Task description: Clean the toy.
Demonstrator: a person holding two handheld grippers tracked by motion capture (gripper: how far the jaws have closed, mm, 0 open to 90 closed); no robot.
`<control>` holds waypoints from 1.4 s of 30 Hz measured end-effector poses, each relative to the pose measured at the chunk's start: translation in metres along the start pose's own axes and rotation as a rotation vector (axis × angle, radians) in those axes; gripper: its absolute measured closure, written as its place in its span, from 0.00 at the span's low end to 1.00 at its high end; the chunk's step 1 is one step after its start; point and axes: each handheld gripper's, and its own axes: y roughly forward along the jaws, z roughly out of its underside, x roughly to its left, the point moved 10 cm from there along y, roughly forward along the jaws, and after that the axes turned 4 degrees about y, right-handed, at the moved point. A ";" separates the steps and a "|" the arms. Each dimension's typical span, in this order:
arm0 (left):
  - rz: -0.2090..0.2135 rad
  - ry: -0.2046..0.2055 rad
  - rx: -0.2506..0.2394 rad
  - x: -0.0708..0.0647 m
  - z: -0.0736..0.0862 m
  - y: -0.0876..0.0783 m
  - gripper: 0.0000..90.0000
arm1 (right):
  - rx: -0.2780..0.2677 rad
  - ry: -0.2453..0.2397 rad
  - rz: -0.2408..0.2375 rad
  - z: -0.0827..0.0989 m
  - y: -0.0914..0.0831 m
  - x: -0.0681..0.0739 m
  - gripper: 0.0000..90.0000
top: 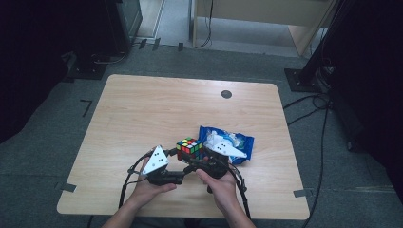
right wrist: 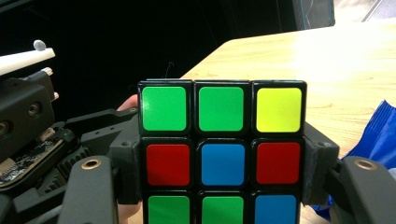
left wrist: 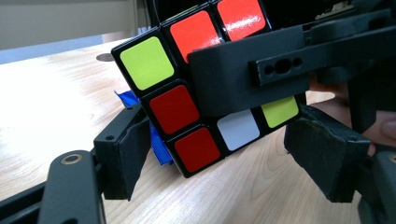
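Black-framed Rubik's cube point(top: 189, 147) | near-centre tabletop point(top: 142, 109), beside blue snack bag point(top: 236, 142) | right tool point(right wrist: 223, 168) clamps its middle layer, steadying it | left tool point(left wrist: 233, 158) straddles a corner loosely, pads clear, likely regripping to twist

We see a colour cube point(top: 189, 147) with black edges near the front of the table point(top: 142, 114), held clear of the wood and tilted. One face point(right wrist: 222, 154) shows green, green, yellow above red, blue, red; another point(left wrist: 187, 102) shows lime, orange, red and white stickers.
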 end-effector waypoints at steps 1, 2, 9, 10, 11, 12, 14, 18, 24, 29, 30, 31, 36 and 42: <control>0.001 -0.005 -0.002 0.000 0.000 0.000 0.26 | -0.003 -0.005 0.003 0.000 0.000 0.000 0.38; -0.001 -0.012 -0.003 0.000 0.000 0.000 0.26 | -0.004 -0.009 0.004 0.000 0.000 0.000 0.38; -0.003 -0.009 0.010 0.002 0.002 0.000 0.26 | 0.000 -0.004 -0.004 0.003 0.003 0.000 0.38; -0.002 -0.002 0.011 0.002 0.002 0.000 0.27 | -0.003 0.002 -0.007 0.002 0.003 0.000 0.38; -0.001 0.008 0.014 0.003 0.003 -0.001 0.29 | -0.003 0.005 -0.008 0.002 0.002 0.000 0.38; -0.002 0.019 0.016 0.004 0.003 -0.001 0.30 | -0.007 0.007 -0.009 0.001 0.001 -0.001 0.38; -0.001 0.037 0.017 0.005 0.004 -0.003 0.33 | -0.008 0.018 -0.019 -0.001 0.000 -0.001 0.38; 0.003 0.064 0.023 0.006 0.007 -0.003 0.33 | 0.009 0.022 -0.027 0.001 0.000 -0.002 0.38; -0.044 0.050 0.006 0.008 0.003 -0.005 0.32 | -0.001 0.043 -0.018 0.002 0.002 0.000 0.38; -0.067 0.052 -0.003 0.011 0.003 -0.007 0.32 | 0.000 0.037 -0.022 0.006 0.008 0.007 0.38; -0.076 0.063 0.004 0.013 0.005 -0.008 0.33 | 0.001 0.039 -0.020 0.006 0.009 0.007 0.38; -0.084 0.071 0.007 0.014 0.006 -0.008 0.35 | 0.000 0.046 -0.016 0.006 0.009 0.005 0.38; -0.066 0.094 0.017 0.014 0.008 -0.008 0.38 | 0.015 0.076 -0.023 0.005 0.007 0.000 0.37; -0.050 0.119 0.015 0.011 0.009 -0.008 0.38 | 0.038 0.103 -0.030 0.004 0.004 -0.001 0.36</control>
